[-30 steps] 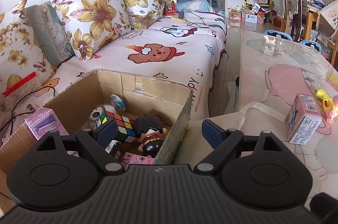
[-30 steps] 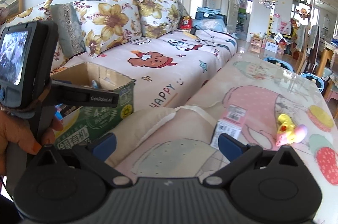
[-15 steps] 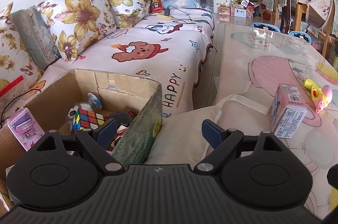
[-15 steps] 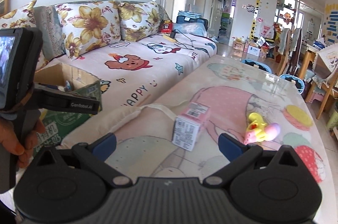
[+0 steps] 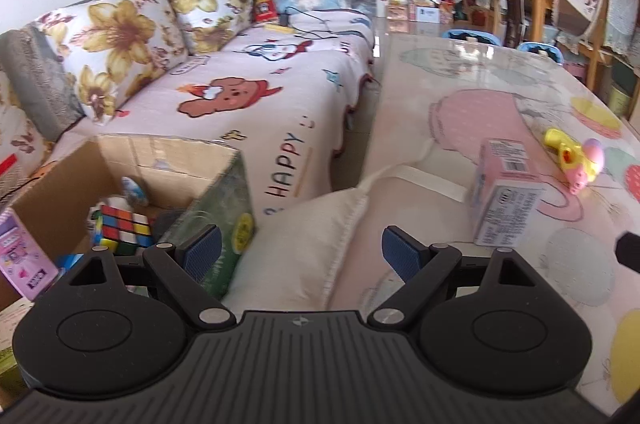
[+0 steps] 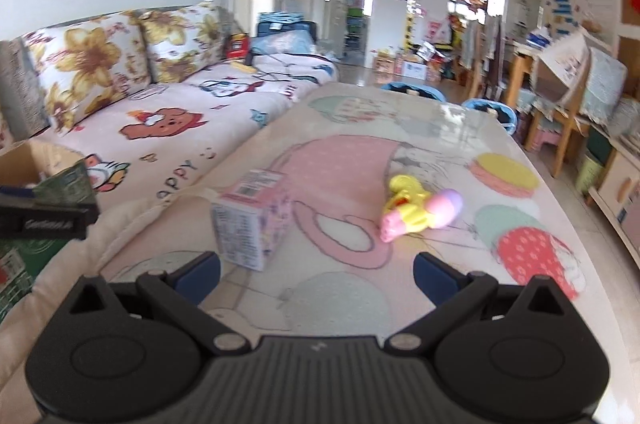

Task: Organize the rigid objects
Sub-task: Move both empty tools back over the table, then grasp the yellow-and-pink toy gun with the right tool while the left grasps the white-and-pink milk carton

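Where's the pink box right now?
The pink box stands on the table, ahead of the right gripper toward its left finger, with the yellow toy to its right. Nothing is gripping it.

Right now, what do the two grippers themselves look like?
Both look alike. The left gripper and right gripper have matte black bodies with ribbed centres, two round discs, silver pivot pins, angled black linkage arms and blue textured pads. No cables or sleeves show.

Sunlit living room: floral-cushioned sofa point(image 5: 224, 80) beside cartoon-printed table point(image 6: 420, 152).
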A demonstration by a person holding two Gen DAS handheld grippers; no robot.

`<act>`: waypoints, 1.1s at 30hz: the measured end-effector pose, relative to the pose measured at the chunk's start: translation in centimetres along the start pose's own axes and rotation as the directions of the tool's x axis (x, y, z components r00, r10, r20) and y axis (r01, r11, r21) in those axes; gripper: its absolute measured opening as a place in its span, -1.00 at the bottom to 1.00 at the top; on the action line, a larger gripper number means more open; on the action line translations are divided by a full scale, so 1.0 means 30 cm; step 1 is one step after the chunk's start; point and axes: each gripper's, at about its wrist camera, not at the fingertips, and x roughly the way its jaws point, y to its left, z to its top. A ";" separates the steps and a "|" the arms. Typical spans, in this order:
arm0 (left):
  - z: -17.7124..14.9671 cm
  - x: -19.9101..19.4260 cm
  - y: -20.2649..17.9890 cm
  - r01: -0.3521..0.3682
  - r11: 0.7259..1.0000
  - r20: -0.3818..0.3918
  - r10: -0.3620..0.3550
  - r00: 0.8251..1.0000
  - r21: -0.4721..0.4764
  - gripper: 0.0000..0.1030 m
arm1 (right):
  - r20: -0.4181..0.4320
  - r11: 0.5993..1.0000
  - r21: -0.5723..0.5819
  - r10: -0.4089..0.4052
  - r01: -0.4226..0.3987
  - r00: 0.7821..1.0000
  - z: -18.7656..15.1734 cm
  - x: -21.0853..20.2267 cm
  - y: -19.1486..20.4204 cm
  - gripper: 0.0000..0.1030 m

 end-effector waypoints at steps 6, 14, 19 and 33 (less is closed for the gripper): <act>-0.011 -0.001 -0.029 0.048 0.998 -0.009 -0.047 0.999 0.041 1.00 | -0.037 0.994 0.095 -0.045 0.048 0.998 -0.028 0.075 -0.097 0.98; -0.017 0.011 -0.032 0.095 0.995 -0.040 -0.094 0.995 0.035 1.00 | -0.060 0.989 0.103 -0.101 0.107 0.993 -0.035 0.226 -0.173 0.98; -0.018 0.015 -0.028 0.102 0.995 -0.057 -0.101 0.993 0.022 1.00 | -0.042 0.989 0.103 -0.105 0.108 0.994 -0.009 0.299 -0.186 0.98; -0.022 -0.003 -0.026 0.121 0.992 -0.061 -0.118 0.991 0.033 1.00 | -0.050 0.933 0.336 -0.116 0.126 0.992 0.035 0.466 -0.264 0.82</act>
